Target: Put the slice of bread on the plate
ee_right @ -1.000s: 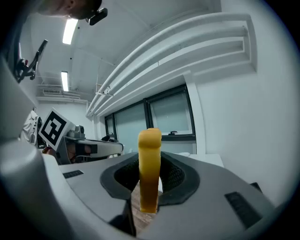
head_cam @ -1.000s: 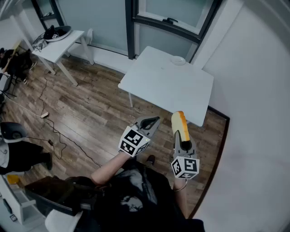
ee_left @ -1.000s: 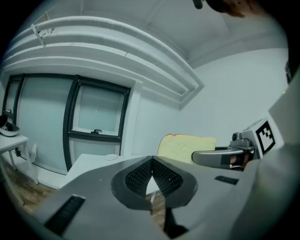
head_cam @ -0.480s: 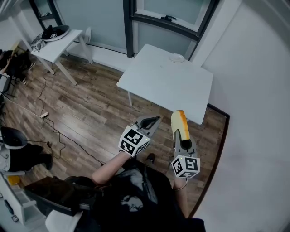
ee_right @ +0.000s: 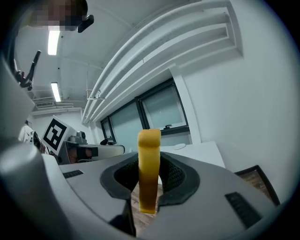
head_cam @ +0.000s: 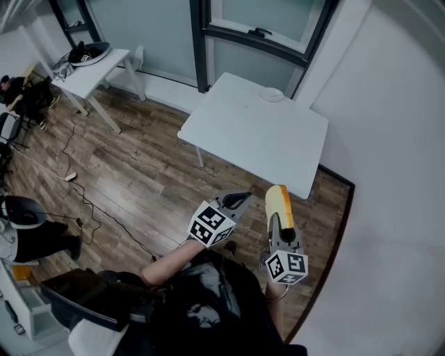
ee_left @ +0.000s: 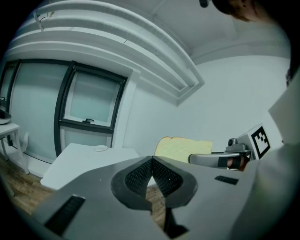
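Note:
A slice of bread (head_cam: 279,204) stands on edge between the pads of my right gripper (head_cam: 278,217), which is shut on it above the wooden floor, short of the white table (head_cam: 257,135). In the right gripper view the yellow crust (ee_right: 149,168) fills the gap between the jaws. A small white plate (head_cam: 271,94) sits near the table's far edge, and shows as well in the left gripper view (ee_left: 100,148). My left gripper (head_cam: 241,199) hovers beside the right one, shut and empty, its pads meeting (ee_left: 152,160). The bread's flat face (ee_left: 180,149) shows there too.
A second white table (head_cam: 90,69) with dark items stands at the far left. Cables (head_cam: 76,188) trail over the wooden floor. A window (head_cam: 257,21) lies behind the table and a white wall (head_cam: 389,153) runs along the right. A person sits at the left edge.
Both grippers have shifted a little down and to the right in the head view. The bread stays gripped in the right one and the left stays shut.

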A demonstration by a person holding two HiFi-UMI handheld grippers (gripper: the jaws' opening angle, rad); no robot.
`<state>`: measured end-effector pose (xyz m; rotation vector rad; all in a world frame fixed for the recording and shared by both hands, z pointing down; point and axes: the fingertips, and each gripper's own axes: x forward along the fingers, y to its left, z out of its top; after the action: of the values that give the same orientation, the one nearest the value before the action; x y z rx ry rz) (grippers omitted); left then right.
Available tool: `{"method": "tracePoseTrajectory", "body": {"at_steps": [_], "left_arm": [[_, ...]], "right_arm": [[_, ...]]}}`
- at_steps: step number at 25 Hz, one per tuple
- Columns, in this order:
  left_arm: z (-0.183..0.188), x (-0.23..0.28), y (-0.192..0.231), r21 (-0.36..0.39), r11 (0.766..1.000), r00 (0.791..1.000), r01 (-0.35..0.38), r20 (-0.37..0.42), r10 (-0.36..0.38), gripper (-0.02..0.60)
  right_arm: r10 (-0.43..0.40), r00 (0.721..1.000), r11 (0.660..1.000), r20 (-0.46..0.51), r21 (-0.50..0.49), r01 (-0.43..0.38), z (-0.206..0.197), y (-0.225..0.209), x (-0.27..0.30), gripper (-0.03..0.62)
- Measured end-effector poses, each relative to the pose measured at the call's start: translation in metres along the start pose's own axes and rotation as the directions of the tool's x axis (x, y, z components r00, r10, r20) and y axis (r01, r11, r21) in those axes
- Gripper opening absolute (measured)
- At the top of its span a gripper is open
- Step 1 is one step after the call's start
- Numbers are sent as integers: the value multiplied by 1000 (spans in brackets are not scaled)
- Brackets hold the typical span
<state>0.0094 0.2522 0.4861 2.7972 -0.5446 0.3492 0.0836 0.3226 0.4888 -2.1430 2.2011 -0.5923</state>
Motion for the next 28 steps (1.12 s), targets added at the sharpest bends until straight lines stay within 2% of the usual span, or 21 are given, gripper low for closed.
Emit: {"method": "tracePoseTrajectory", "body": {"at_steps": [8, 14, 20, 24, 28], "left_arm": [[10, 31, 4, 5, 999, 999, -43, -11, 43, 3], [1, 42, 30, -23, 998, 998, -52, -38, 51, 3], [19, 53, 95, -33, 998, 998, -61, -15, 60, 3], [40, 49, 149, -37, 997, 997, -72, 10, 72, 3], [43, 51, 192, -50, 997, 998, -65, 5, 66, 3]], "right_arm": [[92, 996, 996, 9, 13, -93, 10, -29, 21, 97], [97, 994, 995, -39, 22, -97, 0, -35, 53, 97], [106, 992, 994, -74, 27, -104, 7, -23, 118, 97], [100, 992, 995, -71, -20, -102, 24, -9, 170, 97], [78, 995, 996, -65, -39, -81, 35, 5, 206, 97]]}}
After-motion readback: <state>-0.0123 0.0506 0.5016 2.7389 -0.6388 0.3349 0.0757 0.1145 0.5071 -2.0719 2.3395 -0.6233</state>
